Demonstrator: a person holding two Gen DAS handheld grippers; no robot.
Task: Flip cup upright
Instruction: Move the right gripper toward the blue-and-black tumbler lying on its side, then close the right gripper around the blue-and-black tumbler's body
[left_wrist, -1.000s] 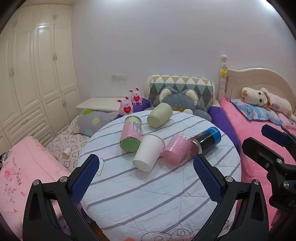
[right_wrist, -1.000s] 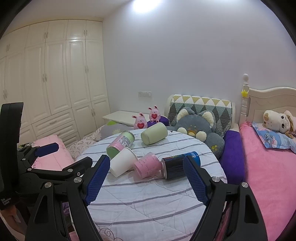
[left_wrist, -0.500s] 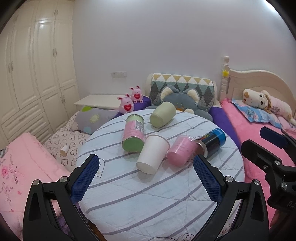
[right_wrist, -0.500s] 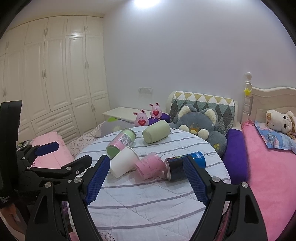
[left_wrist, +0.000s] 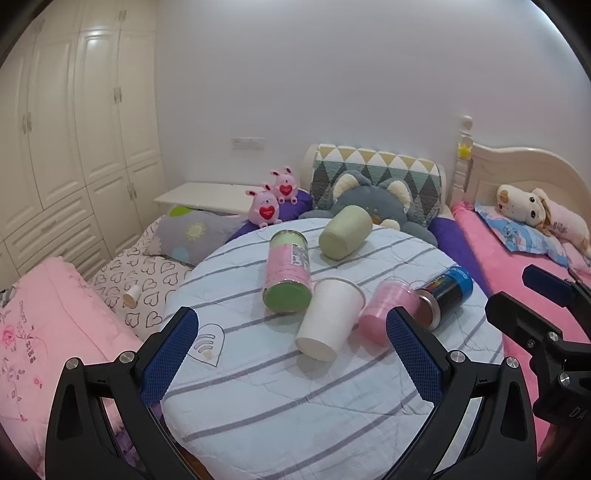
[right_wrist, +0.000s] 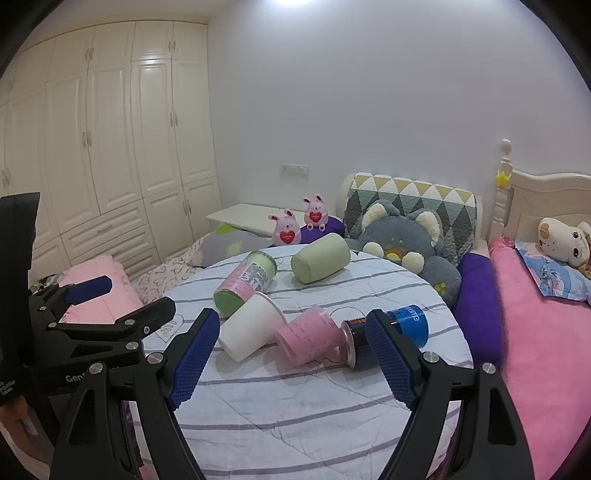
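Several cups and cans lie on their sides on a round table with a striped cloth (left_wrist: 280, 398) (right_wrist: 295, 391). A white paper cup (left_wrist: 328, 319) (right_wrist: 251, 328) lies in the middle, base toward me. Beside it lie a pink cup (left_wrist: 386, 312) (right_wrist: 308, 334), a dark blue can (left_wrist: 445, 295) (right_wrist: 388, 328), a pink-and-green can (left_wrist: 288, 271) (right_wrist: 245, 282) and a pale green cup (left_wrist: 345, 232) (right_wrist: 319, 258). My left gripper (left_wrist: 291, 354) is open and empty, short of the white cup. My right gripper (right_wrist: 291, 354) is open and empty, short of the pink cup.
A bed with pink bedding (left_wrist: 546, 288) lies to the right of the table, with plush toys (left_wrist: 535, 206) on it. A grey cat cushion (right_wrist: 406, 236) and two pink bunnies (right_wrist: 299, 221) sit behind the table. White wardrobes (right_wrist: 110, 147) stand on the left.
Both grippers have moved slightly closer to the cups; the cups appear a little larger and lower in view. The jaws stay open and the cups have not moved.
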